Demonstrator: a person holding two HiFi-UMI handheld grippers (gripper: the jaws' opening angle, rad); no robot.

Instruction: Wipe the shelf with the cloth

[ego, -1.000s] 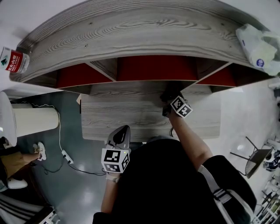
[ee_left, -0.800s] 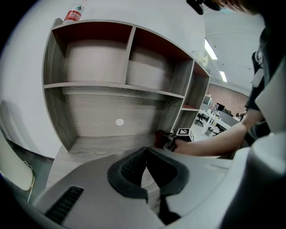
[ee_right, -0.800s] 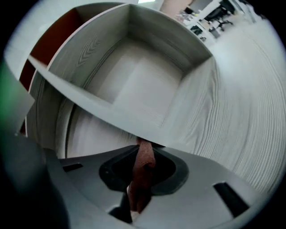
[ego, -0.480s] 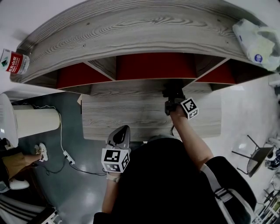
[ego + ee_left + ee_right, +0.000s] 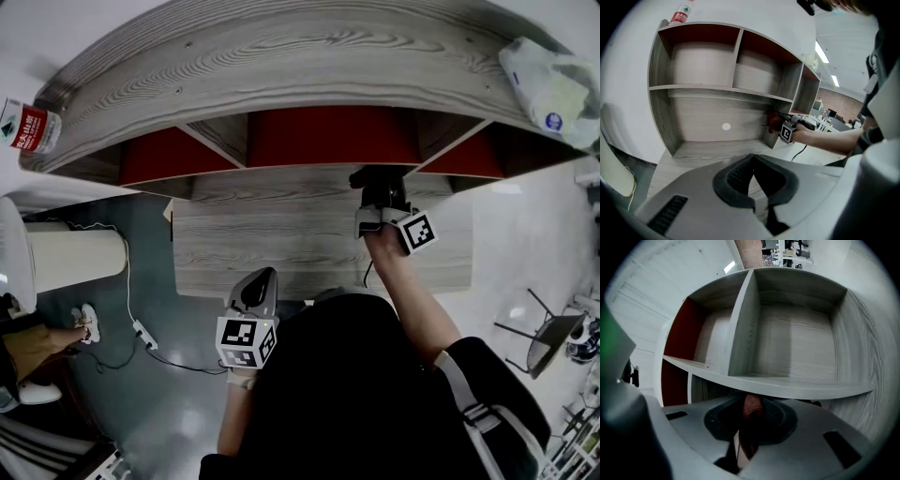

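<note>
While the right gripper [image 5: 378, 184] is held into the lower opening of the shelf [image 5: 281, 66], its jaws are closed tight on a reddish cloth [image 5: 751, 409]; the cloth stands bunched between the pads, just beneath the middle board [image 5: 787, 386] and near the unit's right-hand wall; whether it touches the board cannot be told from any view. Left gripper [image 5: 262, 281]: held low, at the front edge of the desk surface [image 5: 281, 253], well apart from the right gripper; its jaws meet at the tips, with nothing between them. Upper compartments: grey wood grain with red back panels [image 5: 328, 136]. Top of the unit: a bottle [image 5: 28, 127] lies at the left end; a plastic bag [image 5: 553, 89] sits at the right end.
</note>
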